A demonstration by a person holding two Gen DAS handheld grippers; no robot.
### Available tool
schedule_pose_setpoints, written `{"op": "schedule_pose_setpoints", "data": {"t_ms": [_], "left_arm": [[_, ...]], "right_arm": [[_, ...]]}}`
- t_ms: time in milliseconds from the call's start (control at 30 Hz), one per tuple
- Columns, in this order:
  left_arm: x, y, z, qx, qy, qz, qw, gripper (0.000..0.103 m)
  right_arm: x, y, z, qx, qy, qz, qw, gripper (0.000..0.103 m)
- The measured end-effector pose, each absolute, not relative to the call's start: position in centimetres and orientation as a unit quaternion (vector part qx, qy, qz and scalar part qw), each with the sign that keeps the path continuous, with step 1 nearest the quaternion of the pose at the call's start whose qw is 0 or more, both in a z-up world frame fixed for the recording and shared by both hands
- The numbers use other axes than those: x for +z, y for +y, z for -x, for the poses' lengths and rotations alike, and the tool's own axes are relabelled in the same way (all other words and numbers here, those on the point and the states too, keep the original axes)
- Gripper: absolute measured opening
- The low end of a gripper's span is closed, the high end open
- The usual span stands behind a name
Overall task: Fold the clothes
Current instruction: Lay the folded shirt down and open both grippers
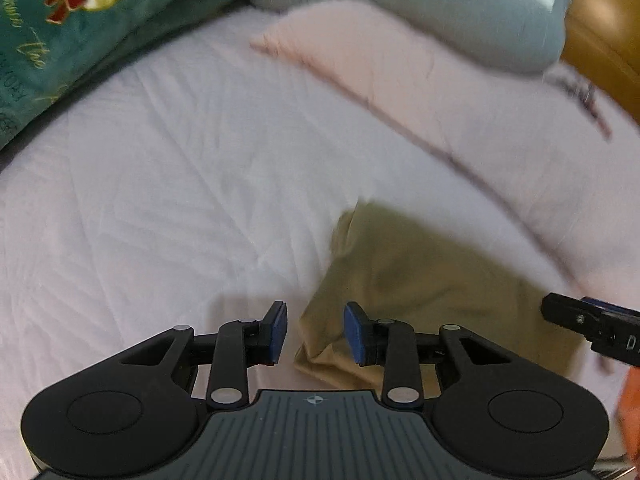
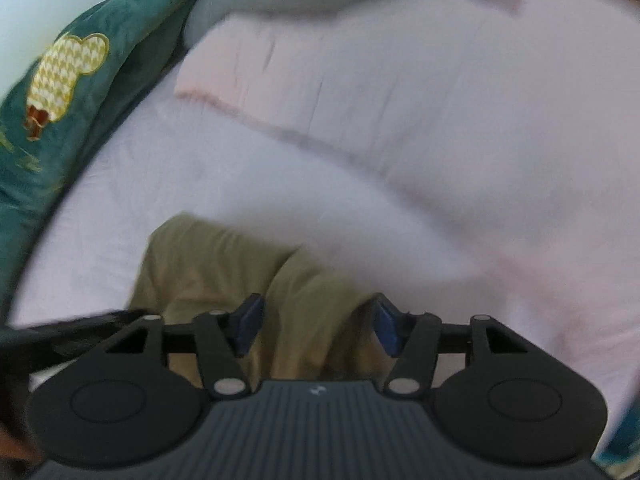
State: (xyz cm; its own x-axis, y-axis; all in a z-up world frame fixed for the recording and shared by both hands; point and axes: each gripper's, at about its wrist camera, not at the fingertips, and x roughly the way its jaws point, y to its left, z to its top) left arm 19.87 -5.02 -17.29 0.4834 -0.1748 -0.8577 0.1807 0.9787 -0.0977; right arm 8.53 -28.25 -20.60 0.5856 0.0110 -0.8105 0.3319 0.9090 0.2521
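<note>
A khaki garment [image 1: 404, 276] lies crumpled on the pale sheet [image 1: 160, 184]. My left gripper [image 1: 317, 334] hovers over its near left corner with the jaws apart; the blue pads [image 1: 280, 330] press on nothing. The tip of the right gripper [image 1: 592, 324] enters this view at the right edge, over the same cloth. In the right wrist view the garment [image 2: 224, 264] spreads below my right gripper [image 2: 316, 328], whose jaws stand wide with a fold of the cloth beneath the gap, not pinched. The left gripper [image 2: 80, 326] is a dark blur at the left.
A folded pink quilt [image 1: 420, 92] runs across the bed beyond the garment. A grey pillow [image 1: 440, 8] lies behind it, against a wooden headboard [image 1: 600, 28]. A green cushion [image 1: 68, 32] with gold embroidery sits at the far left.
</note>
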Motion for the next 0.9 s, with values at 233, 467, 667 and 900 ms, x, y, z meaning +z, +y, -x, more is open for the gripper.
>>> {"op": "schedule_pose_setpoints", "data": {"t_ms": [233,467,667,900], "left_arm": [[-18.6,-5.6,-19.3,-0.101,0.521,-0.015,0.847,0.038],[-22.0,-5.7,-18.5,-0.103,0.529,-0.089,0.837,0.063],[-18.9,-3.7,-17.5,-0.090,0.526,-0.013,0.846,0.063],[-13.3,-4.0,-14.0,-0.100,0.516,0.003,0.851,0.067]], "right_arm": [[-18.6,-24.4,-8.7,-0.039,0.444,-0.138,0.884,0.059],[-23.8,-24.2,-9.9,-0.051,0.514,-0.150,0.843,0.061],[-20.0,-23.6,-8.3,-0.081,0.506,-0.144,0.847,0.061],[-15.5,-21.2,-3.3,-0.120,0.494,-0.112,0.854,0.062]]}}
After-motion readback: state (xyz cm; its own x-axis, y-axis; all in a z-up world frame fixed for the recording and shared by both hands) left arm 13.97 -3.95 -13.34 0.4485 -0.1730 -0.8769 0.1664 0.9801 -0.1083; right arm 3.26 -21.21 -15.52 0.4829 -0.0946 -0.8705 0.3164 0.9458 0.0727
